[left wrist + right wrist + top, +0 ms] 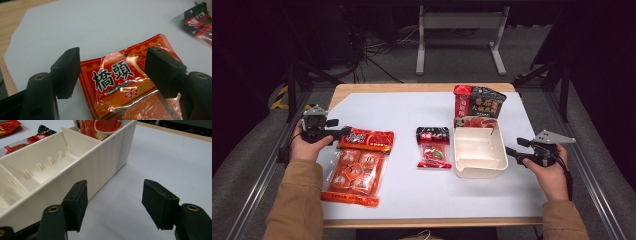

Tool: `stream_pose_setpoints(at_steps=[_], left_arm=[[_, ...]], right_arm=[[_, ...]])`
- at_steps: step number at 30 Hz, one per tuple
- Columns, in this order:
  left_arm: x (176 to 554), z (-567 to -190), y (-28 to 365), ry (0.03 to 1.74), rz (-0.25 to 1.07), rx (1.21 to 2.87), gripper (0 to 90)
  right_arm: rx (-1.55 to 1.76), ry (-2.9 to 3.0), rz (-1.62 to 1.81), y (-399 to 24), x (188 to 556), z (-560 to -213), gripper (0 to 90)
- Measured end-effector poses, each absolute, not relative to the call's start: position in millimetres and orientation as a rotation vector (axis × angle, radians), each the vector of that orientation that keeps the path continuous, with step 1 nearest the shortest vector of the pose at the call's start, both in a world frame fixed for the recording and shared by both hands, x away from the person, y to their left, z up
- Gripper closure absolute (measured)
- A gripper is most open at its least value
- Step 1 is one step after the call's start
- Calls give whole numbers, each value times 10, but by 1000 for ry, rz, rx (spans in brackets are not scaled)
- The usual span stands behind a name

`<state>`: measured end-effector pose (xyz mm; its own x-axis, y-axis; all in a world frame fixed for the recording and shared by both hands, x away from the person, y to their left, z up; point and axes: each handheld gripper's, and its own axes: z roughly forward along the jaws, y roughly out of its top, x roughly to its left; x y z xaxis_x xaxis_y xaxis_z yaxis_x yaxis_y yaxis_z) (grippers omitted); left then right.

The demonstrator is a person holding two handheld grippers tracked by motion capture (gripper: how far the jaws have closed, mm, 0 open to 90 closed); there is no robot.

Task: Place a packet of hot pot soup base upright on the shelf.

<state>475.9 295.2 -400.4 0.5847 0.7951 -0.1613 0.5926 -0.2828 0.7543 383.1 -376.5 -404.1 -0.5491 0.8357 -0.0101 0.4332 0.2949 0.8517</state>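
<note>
The left gripper (112, 72) is being held with jaws apart over the far end of the orange packet (358, 167); the right gripper (115, 202), likewise spread, is being held just right of the cream bin (479, 150).

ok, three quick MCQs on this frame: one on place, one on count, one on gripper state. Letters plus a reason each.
1. Where does the small red-and-black packet lie?
A. inside the bin
B. on the sheet, left of the white bin
C. under the big orange pack

2. How many upright packets stand at the bin's far end?
A. none
B. two
C. five

3. The left gripper is
A. open over the top edge of the orange pack
B. shut on the bin wall
C. shut on the small packet

Key: 1 B, it lies flat beside the bin. 2 B, a red packet and a black packet. 3 A, the jaws stand apart with the pack's label between them.
</note>
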Motion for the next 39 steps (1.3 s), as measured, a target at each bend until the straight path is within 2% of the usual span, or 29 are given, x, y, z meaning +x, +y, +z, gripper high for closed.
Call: stream_pose_setpoints(at_steps=[2, 5, 14, 26, 39], left_arm=[[4790, -4064, 2960, 1127, 272, 1990, 283], [4802, -4165, 2985, 1154, 312, 1960, 299], [4856, -4332, 3003, 1198, 277, 1968, 292], [4914, -4443, 2940, 1191, 232, 2002, 251], [4933, -4493, 2904, 1150, 165, 2015, 270]], right_arm=[[1129, 2112, 1172, -3763, 3831, -4044, 375], [1130, 2115, 1171, -3762, 3831, -4047, 375], [1130, 2122, 1172, -3751, 3838, -4067, 374], [1129, 2128, 1170, -3746, 3840, -4088, 372], [1126, 2131, 1175, -3745, 3837, -4090, 371]])
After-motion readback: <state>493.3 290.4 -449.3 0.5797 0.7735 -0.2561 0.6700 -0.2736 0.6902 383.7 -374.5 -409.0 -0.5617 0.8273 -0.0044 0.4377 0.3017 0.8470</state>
